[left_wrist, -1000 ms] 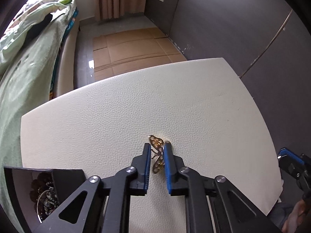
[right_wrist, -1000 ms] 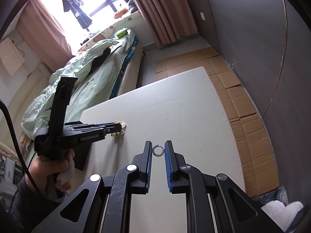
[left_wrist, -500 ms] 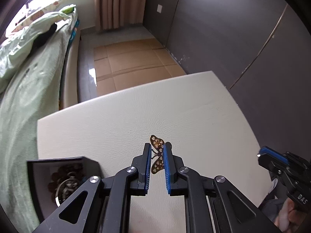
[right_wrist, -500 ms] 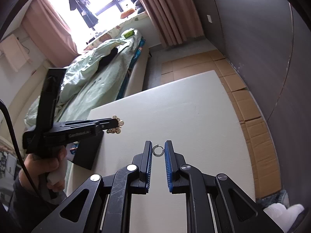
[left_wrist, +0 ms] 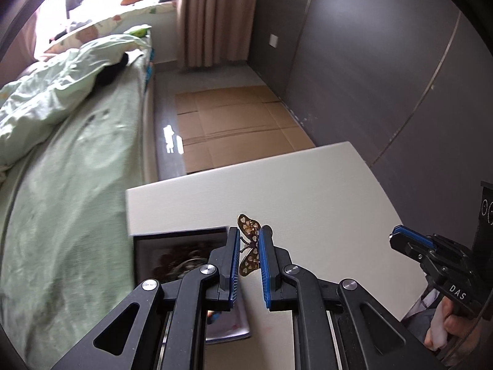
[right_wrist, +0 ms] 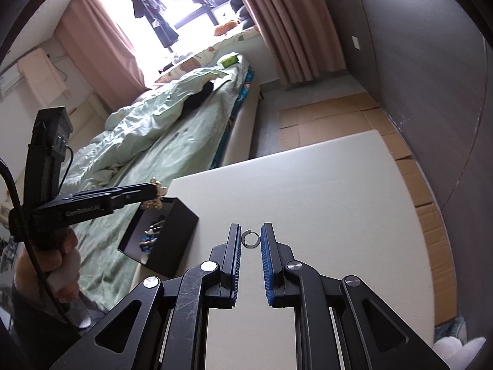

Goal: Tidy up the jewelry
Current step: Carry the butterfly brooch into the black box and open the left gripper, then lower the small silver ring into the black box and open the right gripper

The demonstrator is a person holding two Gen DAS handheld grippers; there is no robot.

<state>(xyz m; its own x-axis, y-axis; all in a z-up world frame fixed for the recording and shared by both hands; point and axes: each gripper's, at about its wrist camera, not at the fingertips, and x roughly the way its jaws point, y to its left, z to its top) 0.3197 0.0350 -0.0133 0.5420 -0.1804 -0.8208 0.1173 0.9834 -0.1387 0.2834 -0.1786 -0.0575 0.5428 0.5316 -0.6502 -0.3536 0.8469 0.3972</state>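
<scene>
My left gripper is shut on a gold butterfly brooch and holds it in the air above the open black jewelry box. In the right wrist view the left gripper hangs over the box, which holds several jewelry pieces. My right gripper holds a small silver ring between its blue pads, above the white table; the pads look to touch the ring.
The box stands at the table's left edge. A bed with a green duvet lies to the left. Cardboard sheets cover the floor beyond the table. A dark wall runs along the right.
My left gripper has lifted the brooch off the table and carried it left, over the box. My right gripper with the ring has stayed almost still.
</scene>
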